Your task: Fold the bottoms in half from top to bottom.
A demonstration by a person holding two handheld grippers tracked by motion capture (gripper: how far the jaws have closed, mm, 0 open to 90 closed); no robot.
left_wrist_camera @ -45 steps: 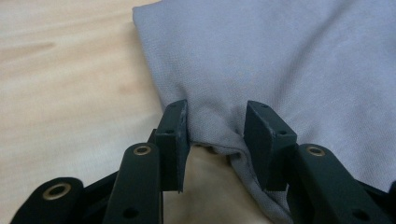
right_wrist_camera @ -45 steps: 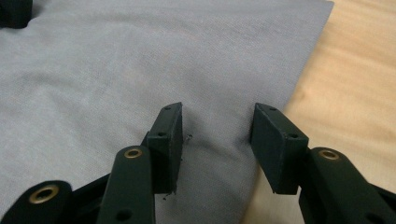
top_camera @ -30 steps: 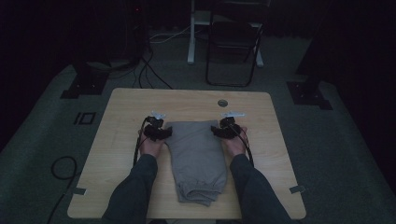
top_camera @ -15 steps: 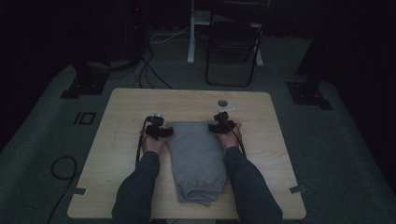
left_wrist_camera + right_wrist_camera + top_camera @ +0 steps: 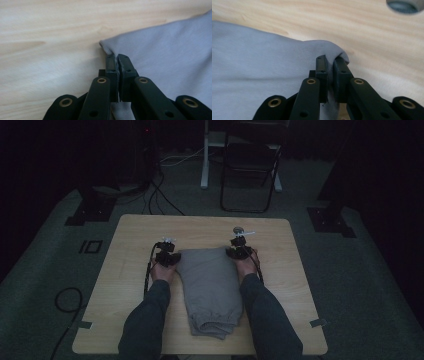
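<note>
Between the black jaws of the left gripper [image 5: 117, 58], in the left gripper view, a thin fold of grey cloth is pinched tight, the two jaws pressed nearly together just behind the far left corner of the grey garment [image 5: 170, 57]. That corner lies flat on the pale wooden table [image 5: 50, 37], with bare wood to the left of the jaws and beyond them. In the right gripper view the right gripper [image 5: 331, 60] is likewise clamped on cloth: a bunched hump of the garment's [image 5: 257, 60] far right corner rises between its jaws and curls over the tip of the right-hand one. Past that corner the table [image 5: 317, 17] runs on, and a round grey-rimmed hole [image 5: 405, 5] sits at the top right edge of that view. From the high view, the left gripper [image 5: 166, 256] and right gripper [image 5: 240, 251] sit at the two far corners of the garment [image 5: 210, 285], which lies lengthwise down the middle of the table [image 5: 130, 235], its crumpled near end close to the person's edge. The person's forearms in dark sleeves flank the cloth on either side. Beyond the table stands a dark chair [image 5: 250, 165] on the carpeted floor, with cables trailing to its left.
</note>
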